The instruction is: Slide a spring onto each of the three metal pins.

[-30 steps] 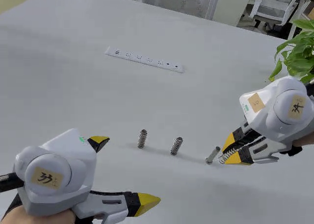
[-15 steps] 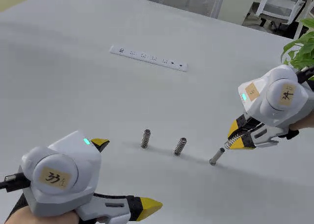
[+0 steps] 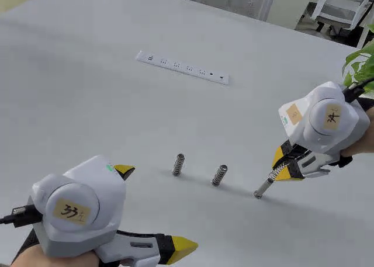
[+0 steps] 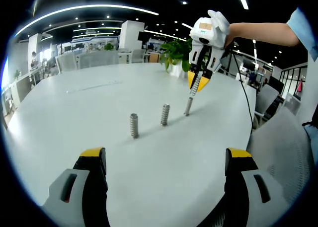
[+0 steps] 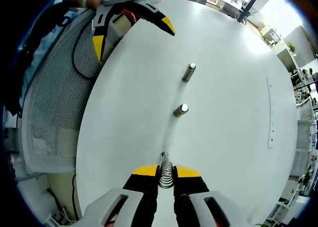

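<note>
A spring (image 3: 273, 173) poised over the bare pin (image 3: 260, 189).
The right gripper (image 3: 280, 166), tilted downward, pinches the spring just above the pin's top; the left gripper (image 3: 155, 208) gapes wide, empty.

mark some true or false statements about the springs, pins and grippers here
1. The right gripper is shut on a spring. True.
2. All three pins carry springs. False: the third pin, just below the held spring, has a bare shaft; the other two pins carry springs.
3. The left gripper holds a spring. False: its jaws are open and empty.
4. A power strip lies on the table beyond the pins. True.
</note>
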A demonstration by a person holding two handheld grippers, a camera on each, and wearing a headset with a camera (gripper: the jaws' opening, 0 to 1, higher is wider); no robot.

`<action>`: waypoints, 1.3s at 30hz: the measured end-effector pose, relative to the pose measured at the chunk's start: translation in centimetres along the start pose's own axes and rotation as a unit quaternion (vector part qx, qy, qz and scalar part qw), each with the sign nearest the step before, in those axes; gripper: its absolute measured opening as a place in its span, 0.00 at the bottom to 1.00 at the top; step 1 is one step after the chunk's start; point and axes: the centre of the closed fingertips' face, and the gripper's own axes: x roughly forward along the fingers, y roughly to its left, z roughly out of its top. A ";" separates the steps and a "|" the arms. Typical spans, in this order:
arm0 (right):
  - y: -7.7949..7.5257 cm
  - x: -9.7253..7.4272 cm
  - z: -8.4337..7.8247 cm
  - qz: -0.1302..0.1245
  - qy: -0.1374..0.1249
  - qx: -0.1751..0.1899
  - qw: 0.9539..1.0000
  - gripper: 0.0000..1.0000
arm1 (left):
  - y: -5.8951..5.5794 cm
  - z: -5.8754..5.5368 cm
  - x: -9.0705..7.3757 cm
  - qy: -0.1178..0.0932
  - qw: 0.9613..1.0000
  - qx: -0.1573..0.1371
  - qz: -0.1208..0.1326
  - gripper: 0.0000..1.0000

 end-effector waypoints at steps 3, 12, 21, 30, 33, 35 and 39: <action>0.1 0.2 -0.1 0.002 0.003 0.000 1.000 0.07 | -0.1 0.0 0.0 0.000 1.000 0.001 -0.001 0.99; -0.4 0.6 -0.7 0.006 0.007 0.002 1.000 0.07 | 0.0 -0.2 0.1 0.004 1.000 0.000 -0.003 0.99; -0.5 0.8 -0.8 0.011 0.009 0.002 1.000 0.08 | 0.1 -0.4 0.2 0.007 1.000 -0.002 -0.003 0.99; -0.6 1.3 -0.9 0.014 0.010 0.001 1.000 0.08 | 0.0 -0.6 0.3 0.011 1.000 -0.001 -0.005 0.98; -0.6 1.6 -1.1 0.016 0.014 0.000 1.000 0.08 | 0.0 -0.7 0.3 0.013 1.000 -0.001 -0.006 0.98; -0.6 1.7 -1.0 0.015 0.015 -0.001 1.000 0.08 | 0.0 -0.7 0.3 0.013 1.000 -0.001 -0.007 0.98; -0.6 2.3 -1.1 0.015 0.018 -0.003 1.000 0.08 | -0.1 -0.9 0.3 0.016 1.000 -0.001 -0.008 0.97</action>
